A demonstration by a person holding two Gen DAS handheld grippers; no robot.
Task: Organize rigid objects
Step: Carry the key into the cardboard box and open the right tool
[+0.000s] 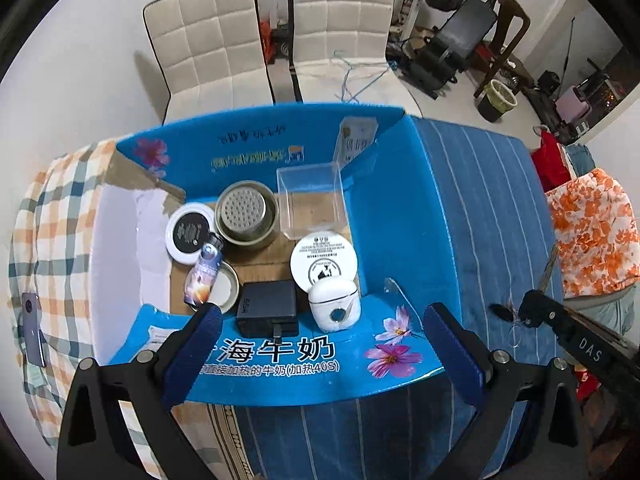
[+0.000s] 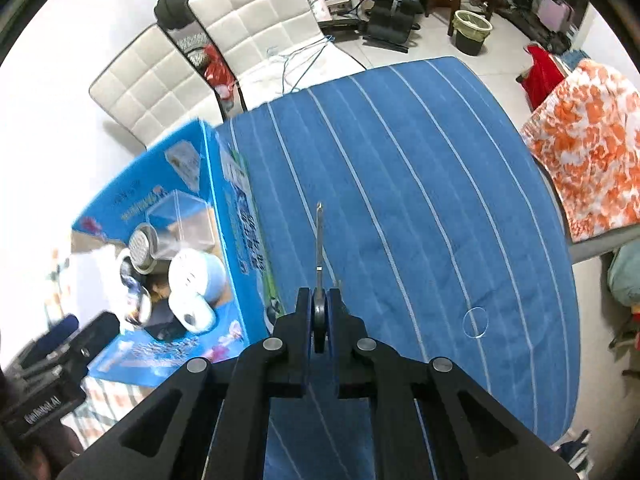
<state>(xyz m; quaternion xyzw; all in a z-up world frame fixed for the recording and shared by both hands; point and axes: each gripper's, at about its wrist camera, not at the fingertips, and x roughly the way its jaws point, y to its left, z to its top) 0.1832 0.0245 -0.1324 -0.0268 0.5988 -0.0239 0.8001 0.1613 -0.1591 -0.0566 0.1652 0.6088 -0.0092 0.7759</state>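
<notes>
The blue carton (image 1: 384,216) on the striped worktop (image 2: 420,168) already crowds a clear box (image 1: 312,196), tins, charger and white case (image 1: 334,310), so the right gripper (image 2: 319,312), clamped on a thin key-like blade (image 2: 319,240) beside the carton, should probably lower it into a free gap, while the left gripper (image 1: 320,344) hangs open over the near wall.
</notes>
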